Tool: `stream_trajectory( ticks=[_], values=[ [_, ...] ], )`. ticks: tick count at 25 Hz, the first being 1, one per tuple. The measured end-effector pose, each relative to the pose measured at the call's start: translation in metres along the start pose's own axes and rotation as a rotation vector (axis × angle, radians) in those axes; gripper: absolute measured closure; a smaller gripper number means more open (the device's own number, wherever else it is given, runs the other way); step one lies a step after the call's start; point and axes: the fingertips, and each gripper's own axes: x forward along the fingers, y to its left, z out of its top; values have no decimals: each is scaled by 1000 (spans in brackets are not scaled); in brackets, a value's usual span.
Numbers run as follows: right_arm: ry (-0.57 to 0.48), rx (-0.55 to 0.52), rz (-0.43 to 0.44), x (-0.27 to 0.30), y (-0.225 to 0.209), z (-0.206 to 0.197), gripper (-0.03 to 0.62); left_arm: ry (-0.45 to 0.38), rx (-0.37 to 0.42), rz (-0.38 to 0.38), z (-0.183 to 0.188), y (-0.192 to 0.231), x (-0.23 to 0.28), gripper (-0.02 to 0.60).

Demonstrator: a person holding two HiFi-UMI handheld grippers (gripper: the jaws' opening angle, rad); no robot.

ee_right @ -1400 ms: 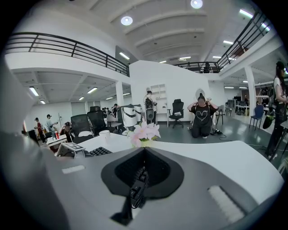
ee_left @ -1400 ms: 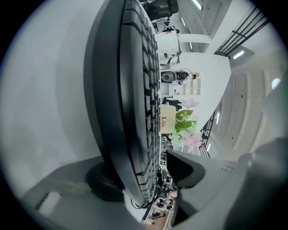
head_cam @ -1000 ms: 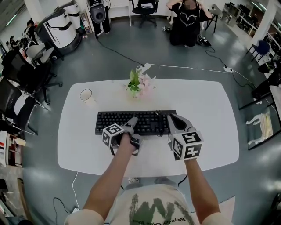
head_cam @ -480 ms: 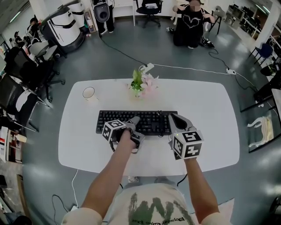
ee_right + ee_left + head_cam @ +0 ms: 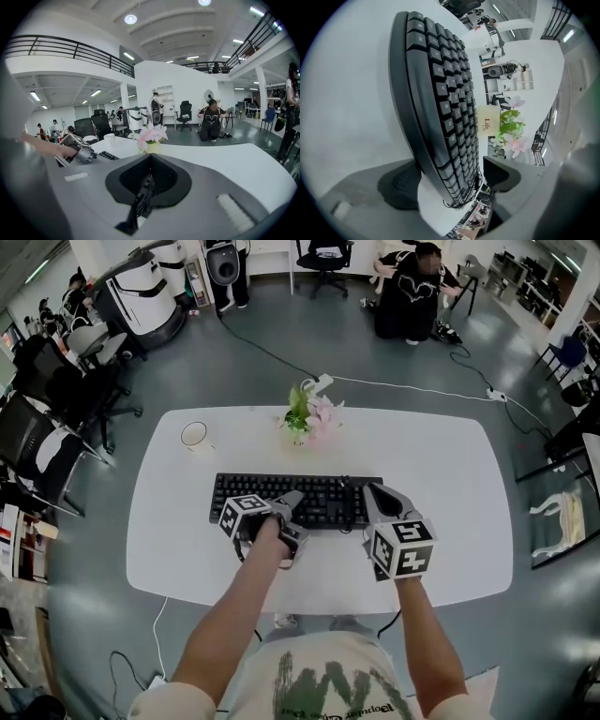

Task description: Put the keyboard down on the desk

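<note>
The black keyboard point(image 5: 300, 498) lies flat on the white desk point(image 5: 441, 474), lengthwise across the middle. My left gripper point(image 5: 291, 507) is at its front edge near the centre. In the left gripper view the keyboard point(image 5: 440, 108) runs between the jaws, which have just been opening: the key-side pad stands apart from the keys, so this gripper point(image 5: 450, 180) is open. My right gripper point(image 5: 375, 498) sits over the keyboard's right end. In the right gripper view the keyboard point(image 5: 143, 199) shows edge-on, with the gripper point(image 5: 147, 187) shut on it.
A white cup point(image 5: 195, 435) stands at the desk's back left and a vase of pink flowers point(image 5: 309, 413) stands just behind the keyboard. Office chairs point(image 5: 56, 399) crowd the floor at the left. A person point(image 5: 408, 296) kneels on the floor beyond the desk, near a cable.
The left gripper has tilted slightly at the keyboard's front edge. The right gripper and the keyboard have kept still. The view has shifted a little.
</note>
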Motion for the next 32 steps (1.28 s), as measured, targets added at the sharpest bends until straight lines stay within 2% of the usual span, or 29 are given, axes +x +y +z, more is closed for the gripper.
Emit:
stream_trajectory(
  ticks=[5, 15, 25, 28, 30, 32],
  values=[
    [3, 4, 4, -2, 2, 2, 594, 9, -1, 10, -4, 3, -7, 163],
    [2, 6, 22, 0, 9, 3, 594, 8, 87, -29, -2, -11, -25, 149],
    [-23, -5, 28, -6, 3, 19, 594, -34, 310, -97, 10, -57, -46, 166],
    [-33, -14, 31, -7, 2, 26, 594, -52, 393, -127, 11, -72, -52, 201],
    [-40, -21, 34, -7, 1, 32, 594, -66, 458, -159, 13, -85, -55, 250],
    [-49, -27, 36, -7, -1, 38, 594, -94, 562, -182, 15, -100, -62, 289]
  ],
)
